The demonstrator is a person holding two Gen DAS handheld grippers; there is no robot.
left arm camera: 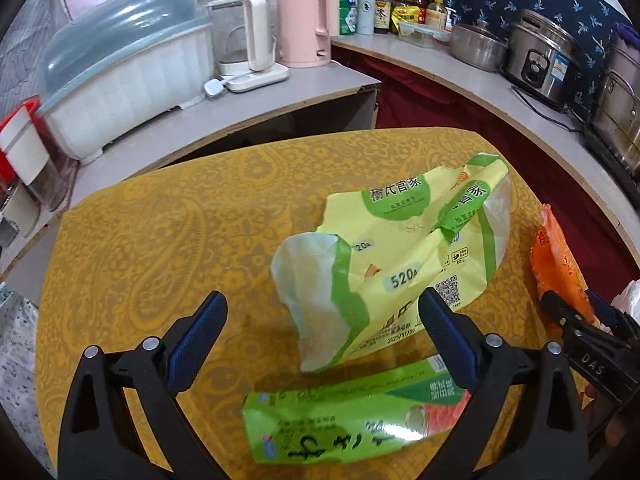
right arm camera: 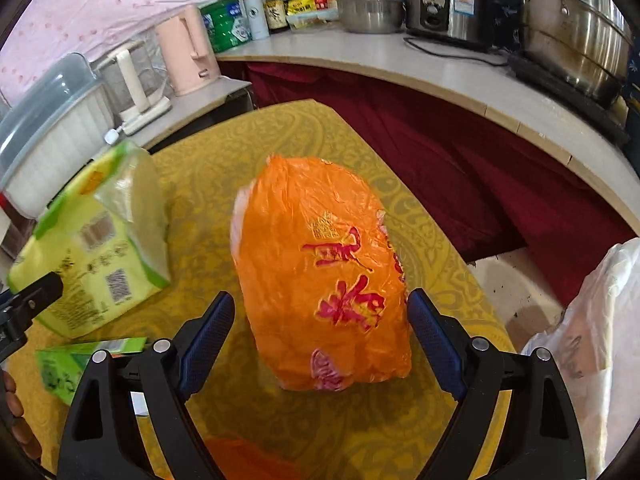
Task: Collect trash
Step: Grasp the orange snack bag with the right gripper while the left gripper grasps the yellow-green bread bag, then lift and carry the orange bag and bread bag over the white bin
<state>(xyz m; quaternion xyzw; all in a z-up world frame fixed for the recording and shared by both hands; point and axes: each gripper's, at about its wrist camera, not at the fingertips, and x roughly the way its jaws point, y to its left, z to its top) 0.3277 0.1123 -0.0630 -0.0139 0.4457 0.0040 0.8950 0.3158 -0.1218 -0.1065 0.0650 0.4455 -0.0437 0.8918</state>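
Note:
A crumpled yellow-green food bag point(left arm camera: 404, 256) lies on the yellow patterned table point(left arm camera: 160, 240), with a flattened green carton point(left arm camera: 352, 420) in front of it. My left gripper point(left arm camera: 324, 312) is open just above and before them, its jaws straddling the bag's near corner. An orange plastic bag with red characters point(right arm camera: 320, 276) stands in the right wrist view, and my right gripper point(right arm camera: 320, 320) is open with a finger on each side of it. The yellow-green bag point(right arm camera: 96, 248) and carton point(right arm camera: 80, 360) lie to its left. The right gripper point(left arm camera: 576, 320) shows at the left view's right edge.
A white plastic bag point(right arm camera: 592, 352) hangs at the table's right edge. Counters behind hold a covered dish rack point(left arm camera: 120, 76), a white kettle point(left arm camera: 248, 36), a pink kettle point(left arm camera: 304, 20), bottles, pots and a rice cooker point(right arm camera: 448, 0). A dark red curtain point(right arm camera: 460, 168) hangs below the counter.

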